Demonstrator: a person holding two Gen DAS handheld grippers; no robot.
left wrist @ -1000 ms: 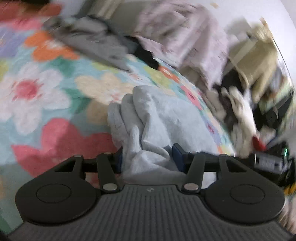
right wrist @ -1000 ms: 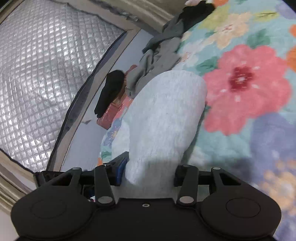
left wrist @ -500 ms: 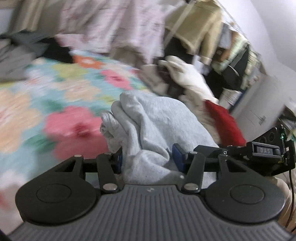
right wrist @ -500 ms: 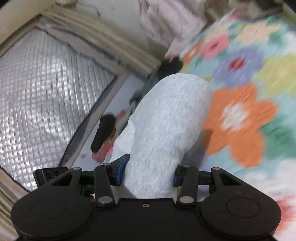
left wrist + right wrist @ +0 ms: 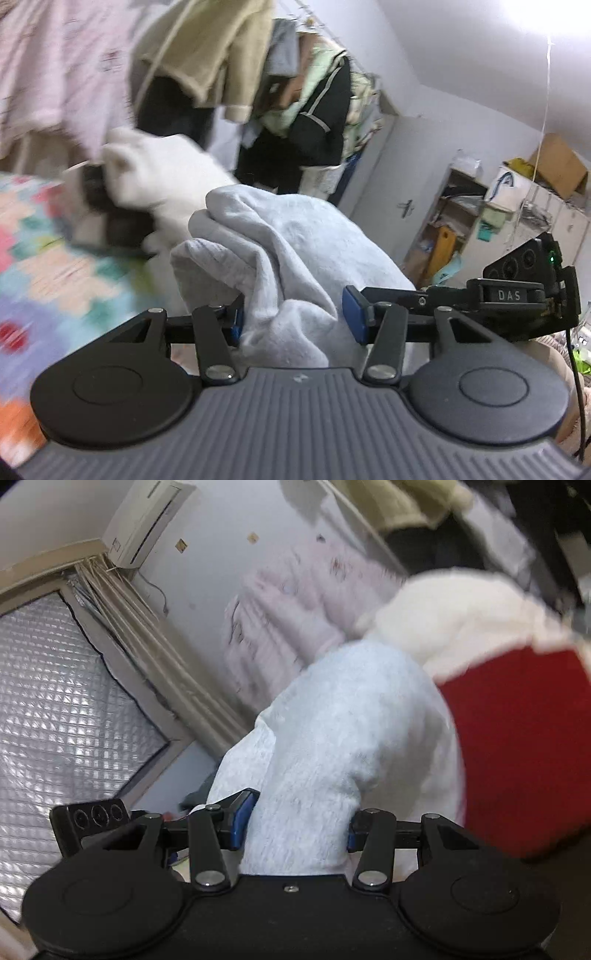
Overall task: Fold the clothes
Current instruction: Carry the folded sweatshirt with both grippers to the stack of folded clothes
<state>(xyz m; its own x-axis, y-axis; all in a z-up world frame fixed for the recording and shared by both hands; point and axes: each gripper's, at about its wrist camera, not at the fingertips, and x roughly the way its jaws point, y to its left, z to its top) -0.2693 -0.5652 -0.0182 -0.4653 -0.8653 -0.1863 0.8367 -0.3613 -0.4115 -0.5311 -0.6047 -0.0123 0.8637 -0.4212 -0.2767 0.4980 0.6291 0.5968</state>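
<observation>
Left tongs [image 5: 293, 319] approx half spread, pinching bunched grey garment [image 5: 288, 251] at frame ctr; right tongs [image 5: 297, 823] same, clamped on grey garment [image 5: 332, 738], lower ctr, w/ red/white clothing [image 5: 517, 746] right.

My left gripper [image 5: 291, 319] shows a ribbed grey housing, two round black discs, black linkage arms with silver pivot screws and blue pads [image 5: 354, 319]. At three o'clock sits a black module [image 5: 517, 295] marked "DAS" with a green light and a trailing black cable. My right gripper [image 5: 295, 825] is smooth black, same linkages, with a three-lens block [image 5: 98, 814] at nine o'clock.
</observation>
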